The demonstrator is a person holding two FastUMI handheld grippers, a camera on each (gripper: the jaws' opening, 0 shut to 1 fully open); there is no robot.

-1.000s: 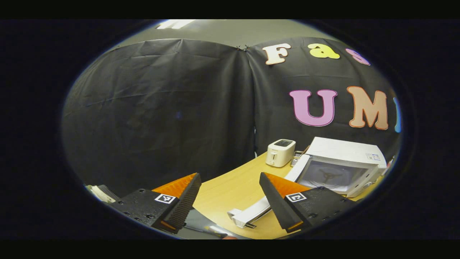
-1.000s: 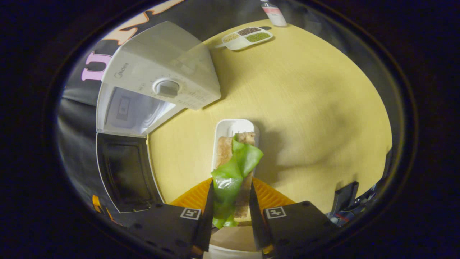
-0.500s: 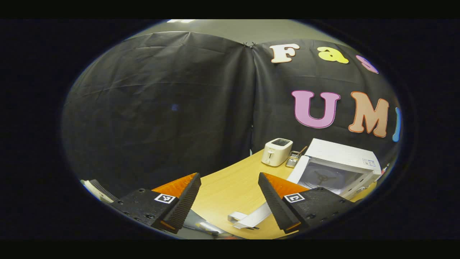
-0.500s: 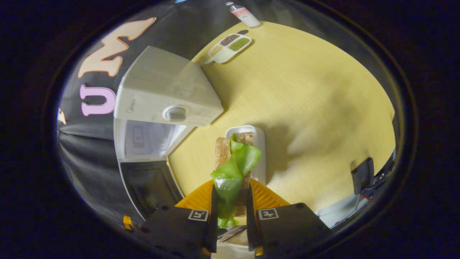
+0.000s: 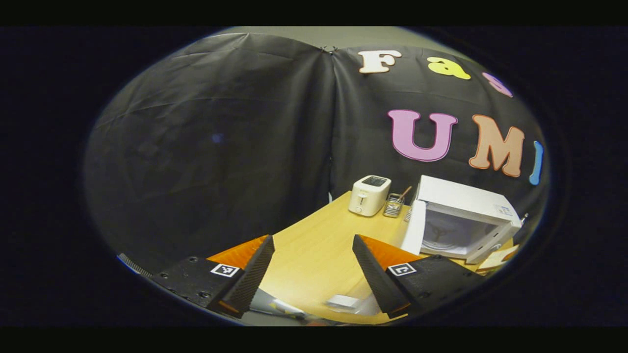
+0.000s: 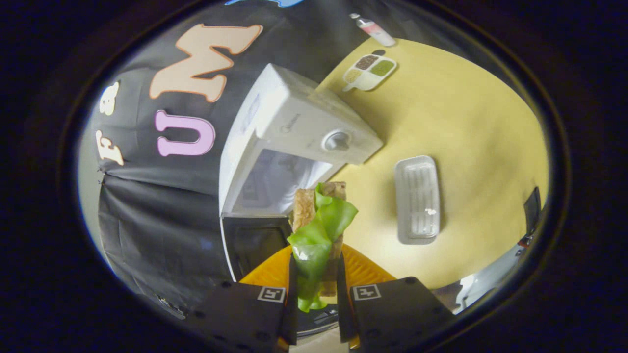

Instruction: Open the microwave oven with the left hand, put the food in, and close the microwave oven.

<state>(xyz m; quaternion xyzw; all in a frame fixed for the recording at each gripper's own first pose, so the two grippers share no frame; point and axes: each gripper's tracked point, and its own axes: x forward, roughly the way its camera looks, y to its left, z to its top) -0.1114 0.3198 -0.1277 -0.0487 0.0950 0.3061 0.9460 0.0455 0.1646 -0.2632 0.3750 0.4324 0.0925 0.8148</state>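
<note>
Pale wood-grain tabletop [image 6: 456, 127], smooth and matte, black cloth wall behind. White boxy microwave [image 6: 299, 122] stands near the back, door [image 6: 255, 242] swung fully open; dark glass pane in the door, light cavity [image 6: 274, 181] exposed. In the left gripper view the microwave [image 5: 461, 215] sits to the right, turntable hub visible inside, with a small white toaster [image 5: 369, 195] and a wire holder [image 5: 392, 205] beside it.

Right gripper [image 6: 316, 299]: jaws pinched on the sandwich [image 6: 319, 220], toasted bread slices with a glossy, floppy green leaf draped over the front. It is carried in the air, in front of the open cavity, above the door. Ribbed white tray [image 6: 417, 198] lies bare on the table, well apart to the side.

Left gripper [image 5: 311, 274]: jaws spread wide, nothing between them, hanging back from the microwave.

Step in hand, as I judge it: door-opening done, food mid-transfer. Next move calls for easing the sandwich forward into the cavity, keeping the loose leaf clear of the door frame, setting it down, releasing. Closing the door then falls to the left gripper.
</note>
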